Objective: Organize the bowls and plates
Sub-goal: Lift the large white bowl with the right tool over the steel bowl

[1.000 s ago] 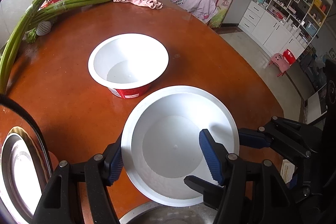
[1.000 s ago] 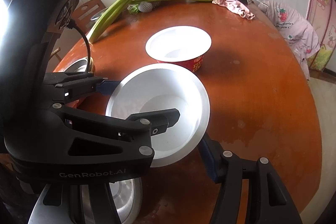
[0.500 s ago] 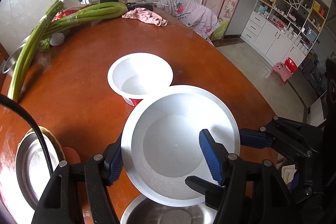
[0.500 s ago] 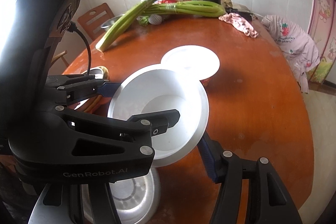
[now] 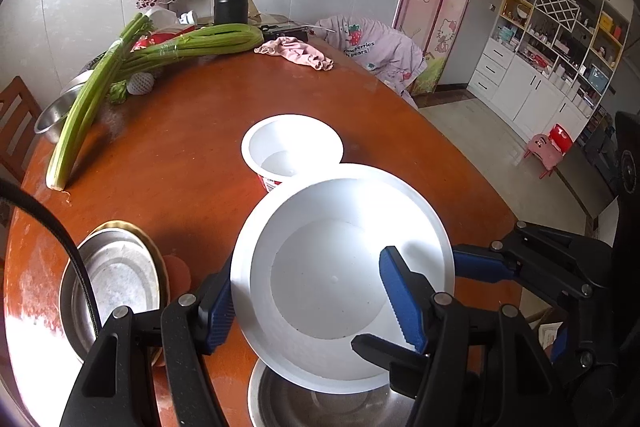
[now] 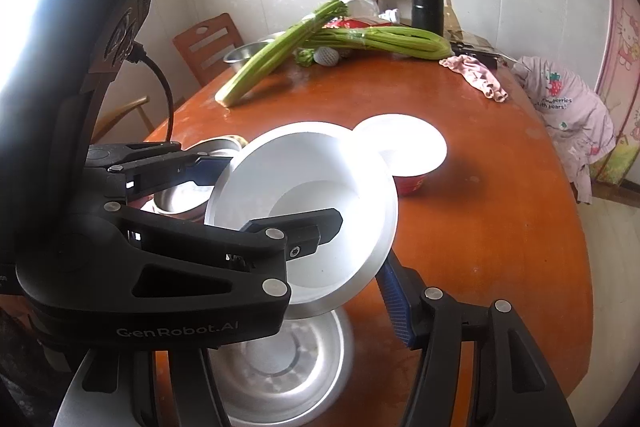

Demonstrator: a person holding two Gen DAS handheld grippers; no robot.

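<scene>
Lifted clear of the glossy round table (image 5: 192, 147): smooth white bowl (image 5: 340, 267), left gripper (image 5: 312, 307) and right gripper (image 6: 352, 259) each pinching its rim; steel bowl (image 6: 280, 359) beneath.

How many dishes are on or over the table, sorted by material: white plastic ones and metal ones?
White plastic: 2, the big bowl held in the air and the small bowl on the table.
Metal: 3, the pan at left, the bowl under the big one, the bowl by the celery.
Total: 5

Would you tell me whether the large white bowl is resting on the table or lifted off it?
Lifted and tilted: the large white bowl hangs above a steel bowl, its rim gripped by both tongs.
</scene>
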